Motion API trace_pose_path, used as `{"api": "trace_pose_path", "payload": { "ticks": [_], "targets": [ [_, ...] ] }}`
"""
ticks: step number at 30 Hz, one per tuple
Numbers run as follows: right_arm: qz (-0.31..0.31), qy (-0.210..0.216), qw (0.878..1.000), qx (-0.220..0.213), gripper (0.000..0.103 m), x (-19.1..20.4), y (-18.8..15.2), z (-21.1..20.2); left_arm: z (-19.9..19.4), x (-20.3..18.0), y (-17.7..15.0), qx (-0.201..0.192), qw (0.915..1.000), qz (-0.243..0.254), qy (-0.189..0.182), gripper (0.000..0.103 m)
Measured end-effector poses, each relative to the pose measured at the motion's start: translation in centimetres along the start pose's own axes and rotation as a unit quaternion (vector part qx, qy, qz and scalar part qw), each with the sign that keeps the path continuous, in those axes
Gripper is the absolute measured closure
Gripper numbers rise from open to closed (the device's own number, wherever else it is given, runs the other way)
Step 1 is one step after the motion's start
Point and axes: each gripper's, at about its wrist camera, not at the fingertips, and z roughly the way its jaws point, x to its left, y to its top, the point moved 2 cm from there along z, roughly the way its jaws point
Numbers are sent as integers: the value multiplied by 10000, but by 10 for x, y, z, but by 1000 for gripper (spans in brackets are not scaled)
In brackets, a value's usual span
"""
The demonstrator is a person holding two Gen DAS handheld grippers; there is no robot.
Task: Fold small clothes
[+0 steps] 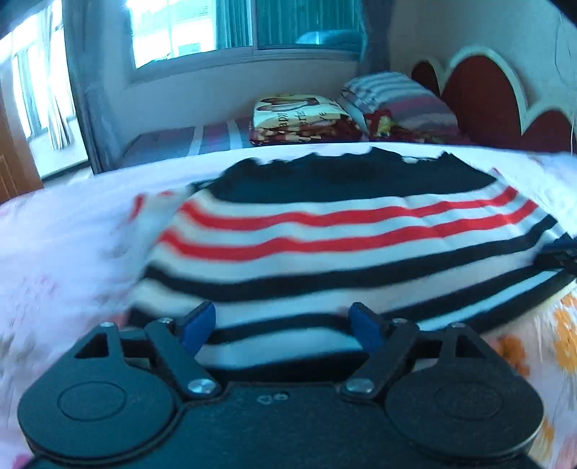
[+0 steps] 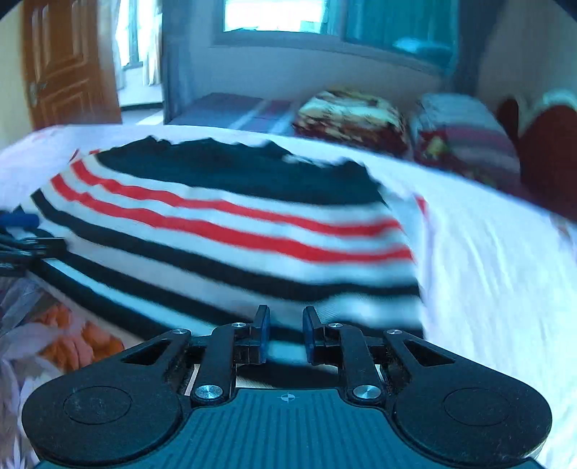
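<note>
A small striped sweater [image 1: 342, 238], navy at the far end with red, white and navy stripes, lies spread on a white bed sheet [image 1: 72, 234]. It also shows in the right wrist view [image 2: 234, 231]. My left gripper [image 1: 285, 324] is open, its blue pads wide apart over the sweater's near hem. My right gripper [image 2: 286, 335] hovers at the near hem with its pads a narrow gap apart, with striped cloth showing in the gap. The other gripper shows at the left edge of the right wrist view [image 2: 21, 234]. Both views are motion-blurred.
A folded patterned blanket [image 1: 303, 119] and a striped pillow [image 1: 400, 101] lie at the bed's far side by a red headboard [image 1: 479, 97]. A floral cover [image 2: 61, 339] lies under the sheet. A window [image 1: 216, 25] and a wooden door [image 2: 68, 61] are behind.
</note>
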Motion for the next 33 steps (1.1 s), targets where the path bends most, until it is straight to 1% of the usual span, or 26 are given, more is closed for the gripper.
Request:
{"api": "trace_pose_path", "payload": {
  "ticks": [1,2,4,5,7,8,10,11,12,13,15,17,19,20,21,22,24,25,27,28,29,30,31,32,33],
  "targets": [
    [66,75,10000,3,86,-5,0,-7,-8,4,0,-71,9999,64,76,35],
    [153,35,9998,-117,86,-11,1,-17,-19,8,2,-231,9996,75,147,40],
    [510,-66,9978,-419,85,-30,3,-35,-35,20,1,-477,9983,25,324,41],
    [764,-99,9960,-444,85,-43,2,-39,-39,30,-2,-497,9977,-96,441,41],
    [1163,-163,9925,-324,85,-66,-4,-38,-38,49,-6,-385,9972,-406,504,43],
    [1321,-107,9909,-244,85,-74,-6,-36,-37,57,-9,-323,9966,-545,525,44],
    [1642,135,9861,-227,85,-82,-10,-35,-35,67,-10,-245,9958,-771,438,46],
    [1795,214,9832,-246,85,-87,-11,-34,-33,71,-11,-207,9949,-938,309,50],
    [1890,249,9814,-227,85,-89,-13,-31,-29,74,-13,-117,9933,-1141,126,57],
    [1945,223,9805,-176,85,-91,-13,-28,-24,76,-14,-6,9916,-1290,7,62],
    [2025,216,9789,-146,85,-93,-15,-23,-16,77,-17,103,9899,-1415,-73,62],
    [2188,309,9750,-225,85,-96,-16,-27,-16,79,-20,102,9892,-1460,-70,62],
    [2165,377,9752,-253,84,-95,-16,-30,-13,78,-21,141,9895,-1437,-54,61],
    [2117,388,9763,-237,73,-94,-18,-30,-12,78,-21,132,9896,-1430,-38,59],
    [2134,448,9756,-234,66,-94,-17,-30,-13,78,-22,128,9893,-1452,-32,57],
    [2154,474,9750,-258,61,-92,-21,-31,-13,79,-22,125,9892,-1462,-22,54],
    [2024,428,9780,-256,61,-89,-22,-32,-14,80,-24,104,9893,-1455,16,51],
    [1978,478,9787,-260,61,-88,-23,-31,-15,80,-24,99,9893,-1452,33,49],
    [1835,433,9819,-172,62,-84,-23,-29,-17,80,-25,99,9897,-1425,48,48],
    [1725,420,9840,-142,66,-82,-23,-27,-17,80,-26,102,9897,-1429,31,52],
    [1632,428,9856,-99,82,-79,-22,-25,-17,80,-26,105,9894,-1451,-12,56],
    [1517,357,9878,-51,91,-76,-22,-24,-17,78,-25,106,9893,-1452,-97,70],
    [1399,268,9898,0,98,-74,-22,-23,-17,76,-23,105,9899,-1412,-96,82],
    [1393,279,9898,-14,98,-74,-22,-24,-20,74,-21,35,9905,-1372,-60,89],
    [1416,267,9896,-53,98,-76,-22,-28,-24,73,-20,-72,9897,-1431,-63,91]
  ]
}}
